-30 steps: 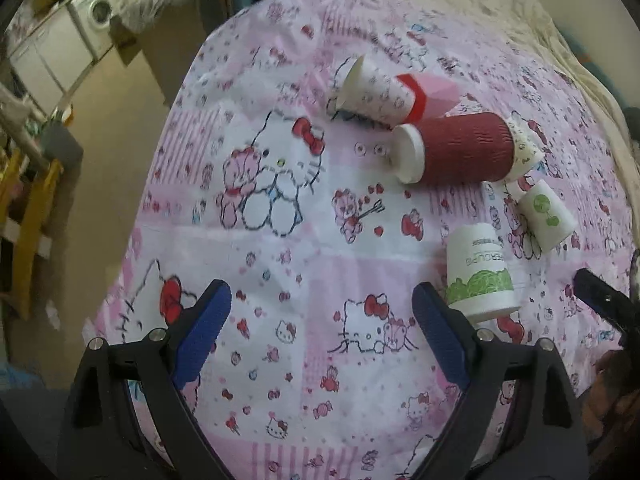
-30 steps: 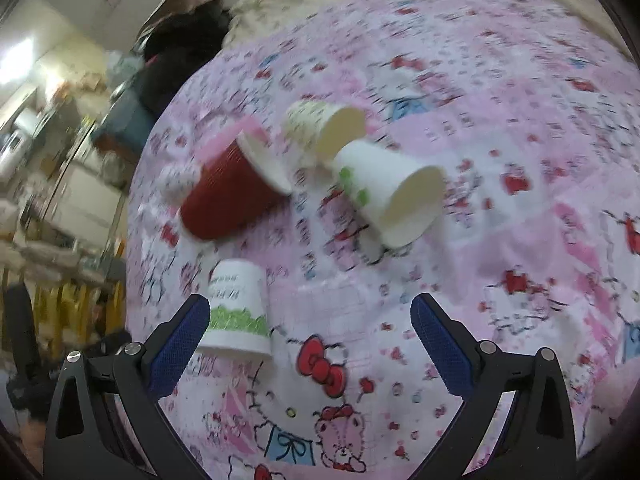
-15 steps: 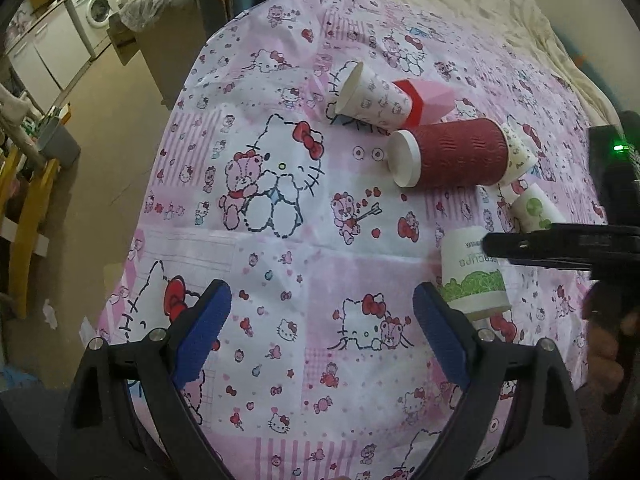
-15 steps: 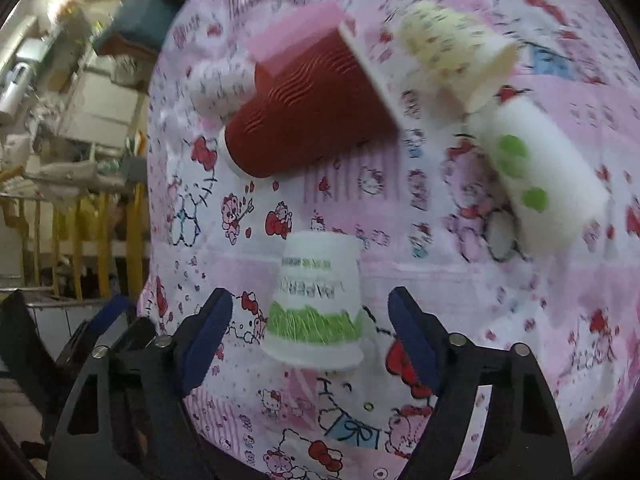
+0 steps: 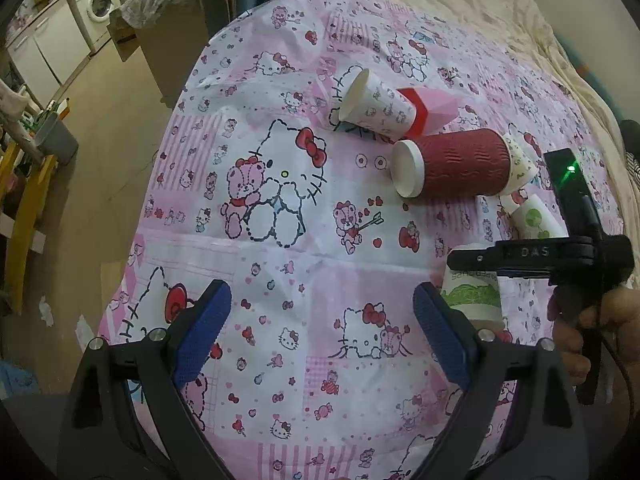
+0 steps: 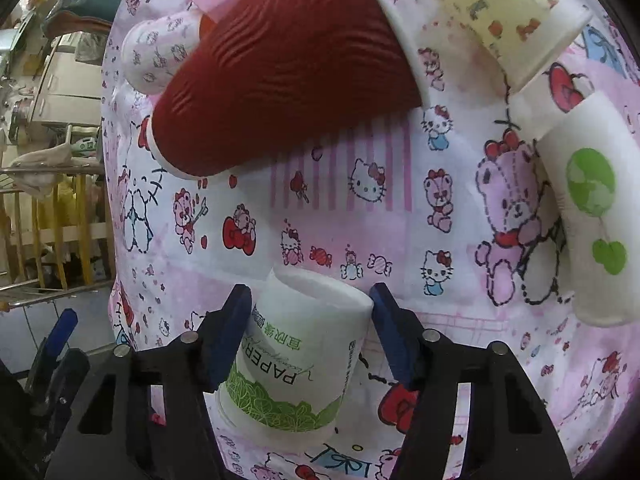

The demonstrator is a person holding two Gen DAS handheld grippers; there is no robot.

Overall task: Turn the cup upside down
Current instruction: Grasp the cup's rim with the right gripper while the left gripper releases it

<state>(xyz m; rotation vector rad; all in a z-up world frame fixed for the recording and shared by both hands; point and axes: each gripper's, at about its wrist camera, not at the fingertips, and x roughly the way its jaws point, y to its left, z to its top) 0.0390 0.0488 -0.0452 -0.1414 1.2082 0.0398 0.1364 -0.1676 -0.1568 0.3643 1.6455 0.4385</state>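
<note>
A white paper cup with a green leaf band (image 6: 298, 354) stands rim down on the pink cartoon-print cloth (image 6: 340, 216). My right gripper (image 6: 310, 322) has its blue pads against both sides of this cup near its upturned base. The same cup (image 5: 474, 294) shows in the left wrist view, partly behind the right gripper's body (image 5: 540, 254). My left gripper (image 5: 320, 324) is open and empty above bare cloth, left of that cup.
Several other cups lie on their sides: a red ribbed cup (image 5: 456, 168), a cartoon-print cup (image 5: 378, 106) with a pink-red box (image 5: 434, 110) behind it, a yellowish cup (image 6: 500, 12), a white cup with green dots (image 6: 592, 208). The cloth's edge drops to the floor at left.
My right gripper has moved in over the green-banded cup and its pads have closed onto the cup's sides. My left gripper has stayed open in place.
</note>
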